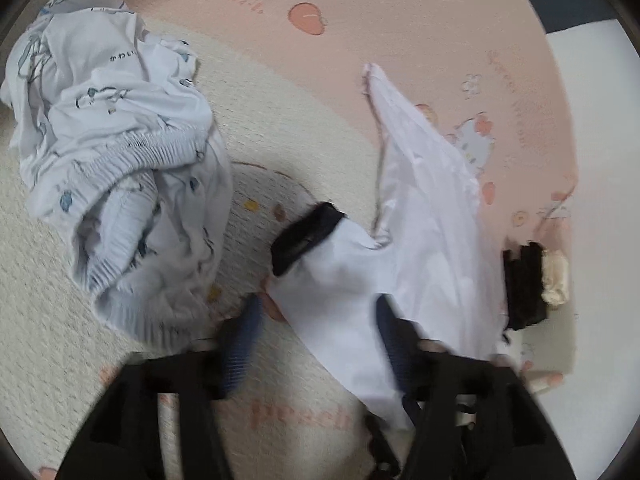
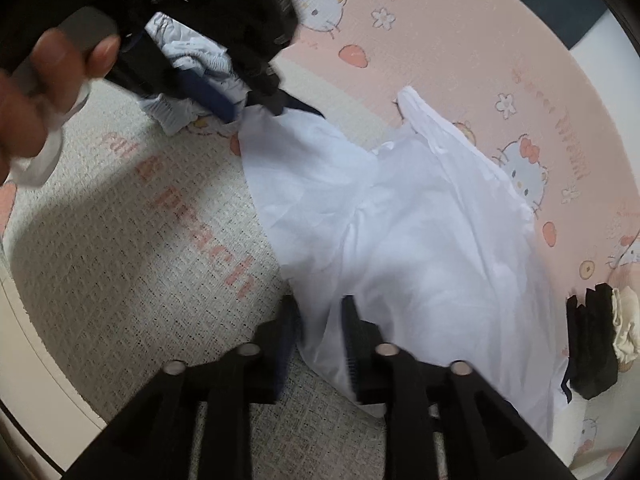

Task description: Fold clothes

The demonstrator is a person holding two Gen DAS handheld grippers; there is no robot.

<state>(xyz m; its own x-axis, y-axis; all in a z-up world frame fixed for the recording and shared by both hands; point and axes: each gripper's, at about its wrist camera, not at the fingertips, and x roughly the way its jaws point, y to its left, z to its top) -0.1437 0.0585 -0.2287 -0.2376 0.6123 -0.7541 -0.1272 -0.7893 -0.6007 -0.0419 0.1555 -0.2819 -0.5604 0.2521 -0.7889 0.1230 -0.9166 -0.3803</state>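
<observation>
A pink cartoon blanket (image 2: pixel 460 32) covers the bed. On it the white shirt (image 2: pixel 420 232) lies spread, the printed garment (image 1: pixel 116 160) crumpled beside. Both claws stand released: left gripper (image 1: pixel 316 320) and right gripper (image 2: pixel 320 320) straddle the shirt's edges.

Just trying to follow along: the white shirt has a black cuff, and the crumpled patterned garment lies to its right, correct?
Not quite. In the left wrist view the crumpled patterned garment lies left of the white shirt, not right. The black cuff is correct.
</observation>
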